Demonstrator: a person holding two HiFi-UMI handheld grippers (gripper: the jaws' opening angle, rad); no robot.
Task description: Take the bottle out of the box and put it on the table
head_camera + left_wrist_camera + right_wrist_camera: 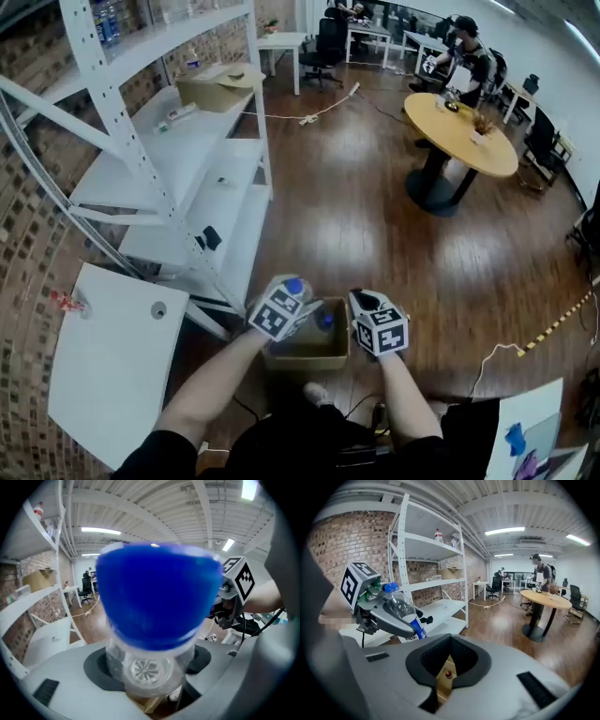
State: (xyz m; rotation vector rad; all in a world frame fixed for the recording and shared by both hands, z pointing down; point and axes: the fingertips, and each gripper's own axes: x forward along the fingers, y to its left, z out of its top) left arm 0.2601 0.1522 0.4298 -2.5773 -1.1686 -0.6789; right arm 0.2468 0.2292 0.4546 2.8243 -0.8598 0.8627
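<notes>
My left gripper (298, 302) is shut on a clear plastic bottle (294, 287) with a blue cap, and holds it above the open cardboard box (305, 349) on the floor. In the left gripper view the bottle (154, 602) fills the middle, its cap towards the camera and its body gripped between the jaws. A second blue-capped bottle (325, 320) stands inside the box. My right gripper (360, 300) hangs just right of the box, its jaws together with nothing in them (447, 667). In the right gripper view the held bottle (401, 609) shows at the left.
A white shelving rack (187, 159) stands at the left with a cardboard box (216, 89) on it. A white board (112, 356) lies at the lower left. A round yellow table (459, 131) with a person (469, 56) beside it stands far right. Cables cross the wooden floor.
</notes>
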